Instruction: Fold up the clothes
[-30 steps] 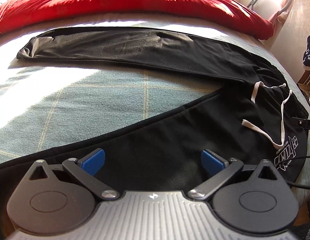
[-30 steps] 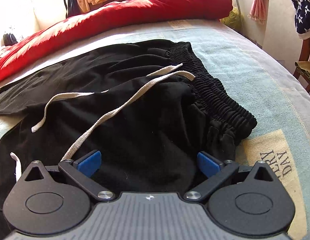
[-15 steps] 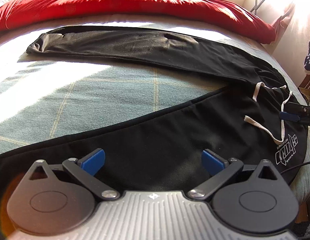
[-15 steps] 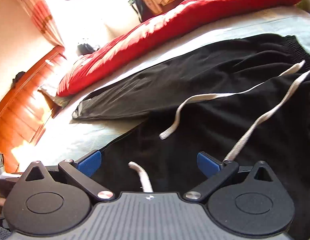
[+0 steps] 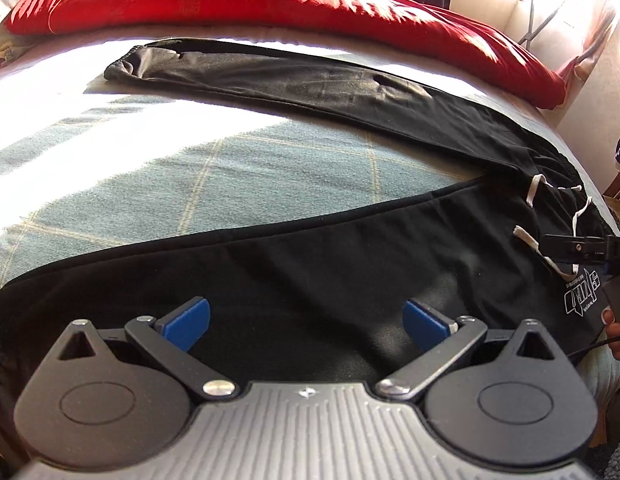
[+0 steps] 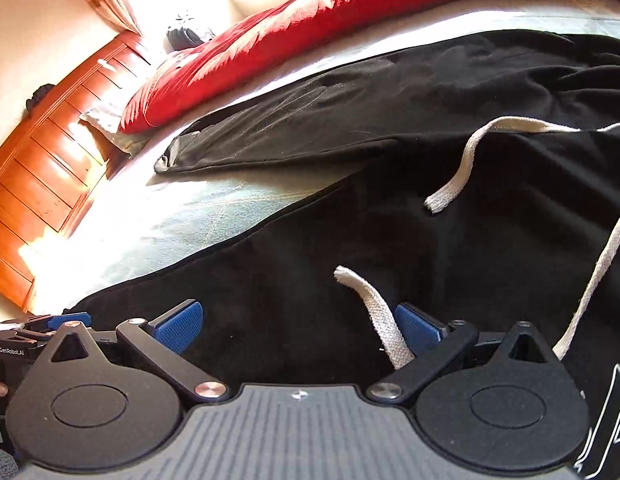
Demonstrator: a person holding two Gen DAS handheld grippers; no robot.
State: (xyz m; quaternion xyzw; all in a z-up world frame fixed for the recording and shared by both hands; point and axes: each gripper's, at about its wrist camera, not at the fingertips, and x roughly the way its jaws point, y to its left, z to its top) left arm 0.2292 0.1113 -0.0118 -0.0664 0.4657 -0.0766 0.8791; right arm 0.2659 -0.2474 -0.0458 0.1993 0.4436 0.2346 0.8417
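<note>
Your left tool (image 5: 305, 322) and right tool (image 6: 299, 320) both hover spread and empty over the near leg of the black cotton drawstring trousers (image 5: 350, 264) on the green checked bed (image 5: 213, 176). Grip that leg's edge at both ends, lifting evenly. The legs splay leftward from the waistband, so fold along their length.

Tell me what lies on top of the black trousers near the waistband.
A white drawstring lies loose across the black trousers; one end runs under the open right gripper, hiding where it goes.
</note>
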